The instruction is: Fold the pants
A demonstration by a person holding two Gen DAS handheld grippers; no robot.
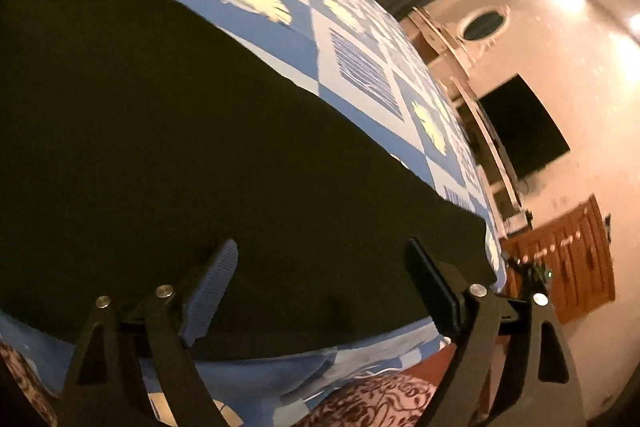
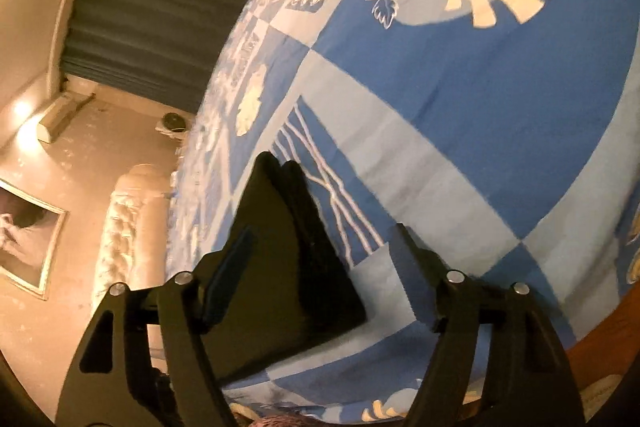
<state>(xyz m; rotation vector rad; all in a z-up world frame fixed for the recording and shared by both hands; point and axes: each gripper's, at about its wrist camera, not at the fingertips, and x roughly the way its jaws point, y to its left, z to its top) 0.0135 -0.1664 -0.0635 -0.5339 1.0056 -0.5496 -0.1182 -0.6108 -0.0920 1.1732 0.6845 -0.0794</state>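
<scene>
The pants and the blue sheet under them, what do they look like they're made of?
The pants look like a matte, dark, soft woven cloth: no shine, limp flat edges, though the dim light hides any weave. The blue sheet looks like thin printed cotton or a similar fabric, matte, with flat blue and pale squares and cream leaf motifs, and faint creases. Neither fibre can be told for certain.

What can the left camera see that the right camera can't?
Only the left wrist view shows the dark screen on the wall and the wooden cabinet. Only the right wrist view shows the framed picture and the tufted headboard. Both show the black pants lying on the blue patterned bedsheet, the dark curtain, and an open gripper, the left gripper and the right gripper, holding nothing.
</scene>
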